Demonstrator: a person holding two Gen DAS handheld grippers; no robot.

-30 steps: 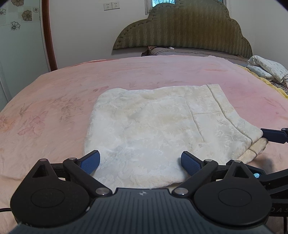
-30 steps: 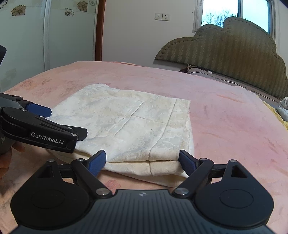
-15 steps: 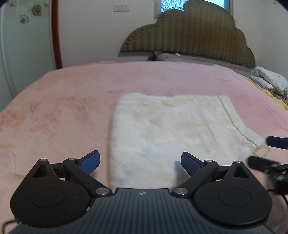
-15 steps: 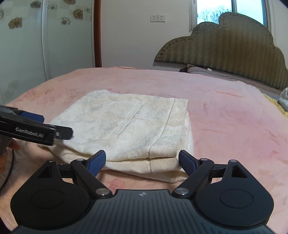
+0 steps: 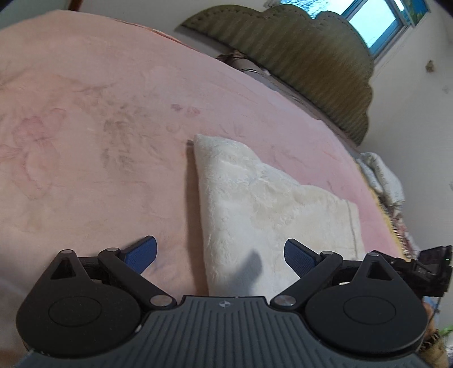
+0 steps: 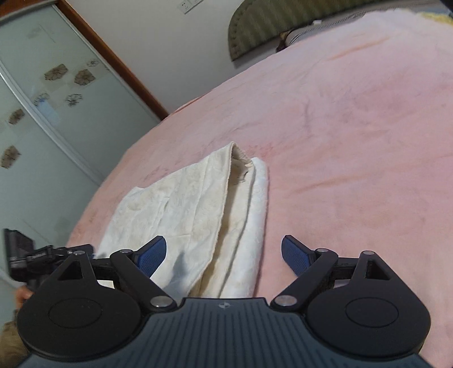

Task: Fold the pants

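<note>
the pants point(image 5: 271, 209) are laid folded into a cream, multi-layered rectangle on the pink blanket point(image 5: 99, 136) of the bed, toward its near part. in the right wrist view the pants point(image 6: 198, 215) are seen with stacked layers exposed along one edge, and the blanket point(image 6: 354, 127) is seen stretching away to the green headboard point(image 6: 254, 31).

the left hand-held gripper point(image 5: 220, 252) is released: its blue pads are spread wide, with one long folded edge of the pants lying below the gap and nothing pinched. the right hand-held gripper point(image 6: 223, 252) is likewise released, the pads wide apart above the near end of the pants, no cloth being clamped. both views are tilted. the headboard point(image 5: 297, 56) and a window point(image 5: 376, 25) are seen beyond the bed in the left wrist view.
</note>
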